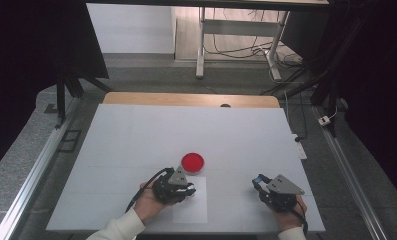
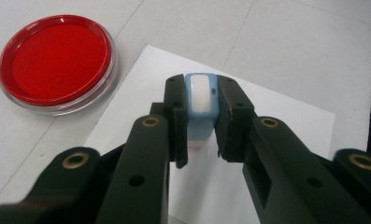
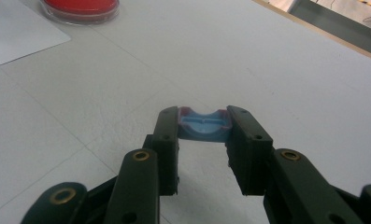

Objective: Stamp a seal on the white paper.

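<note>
A round red ink pad (image 1: 192,162) in a clear dish (image 2: 57,56) lies near the table's middle, just beyond a white paper sheet (image 1: 193,205). My left gripper (image 1: 188,190) hovers over that sheet (image 2: 276,116), right of the pad. It is shut on a small light-blue stamp (image 2: 201,105) with a white face, held upright between the jaws (image 2: 202,85). My right gripper (image 1: 257,181) rests near the front right of the table, shut on a blue cap (image 3: 204,128) with reddish edges. From the right gripper view, the pad (image 3: 80,7) and the sheet (image 3: 15,32) lie far off to the left.
The white table top (image 1: 136,135) is bare around the pad and sheet, with a wooden strip (image 1: 186,99) along its far edge. Metal rails (image 1: 31,180) run down both sides. A desk frame (image 1: 202,45) with cables stands beyond the table.
</note>
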A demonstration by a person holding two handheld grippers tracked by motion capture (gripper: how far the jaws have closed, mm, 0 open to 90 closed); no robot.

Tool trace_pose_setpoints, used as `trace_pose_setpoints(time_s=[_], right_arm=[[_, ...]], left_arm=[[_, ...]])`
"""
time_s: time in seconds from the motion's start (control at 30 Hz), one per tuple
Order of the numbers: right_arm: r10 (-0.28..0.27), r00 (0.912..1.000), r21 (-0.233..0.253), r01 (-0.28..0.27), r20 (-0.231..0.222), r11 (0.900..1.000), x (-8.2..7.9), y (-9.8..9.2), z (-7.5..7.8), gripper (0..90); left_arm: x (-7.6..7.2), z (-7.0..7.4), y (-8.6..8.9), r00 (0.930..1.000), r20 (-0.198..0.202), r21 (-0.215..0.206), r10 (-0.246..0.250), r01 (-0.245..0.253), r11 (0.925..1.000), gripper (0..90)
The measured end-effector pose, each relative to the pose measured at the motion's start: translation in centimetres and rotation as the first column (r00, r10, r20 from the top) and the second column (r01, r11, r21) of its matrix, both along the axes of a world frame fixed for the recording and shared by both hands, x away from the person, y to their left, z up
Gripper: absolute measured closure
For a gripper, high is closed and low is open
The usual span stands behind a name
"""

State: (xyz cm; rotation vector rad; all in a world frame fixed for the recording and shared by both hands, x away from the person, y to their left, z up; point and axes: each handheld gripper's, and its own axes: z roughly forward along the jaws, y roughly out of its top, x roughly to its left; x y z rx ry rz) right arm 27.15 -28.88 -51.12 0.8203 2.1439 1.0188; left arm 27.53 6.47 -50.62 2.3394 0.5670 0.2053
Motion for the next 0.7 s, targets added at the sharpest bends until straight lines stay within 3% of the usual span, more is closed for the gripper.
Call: trace_pose_setpoints(time_s=[0.7], right_arm=[[-0.001,1.0,0.002,0.001,-0.003,1.0,-0.08,0.12,0.07,65.0]], left_arm=[[0.47,0.36,-0.6,0.9989,-0.046,0.056,0.002,0.0,0.9984,76.1]])
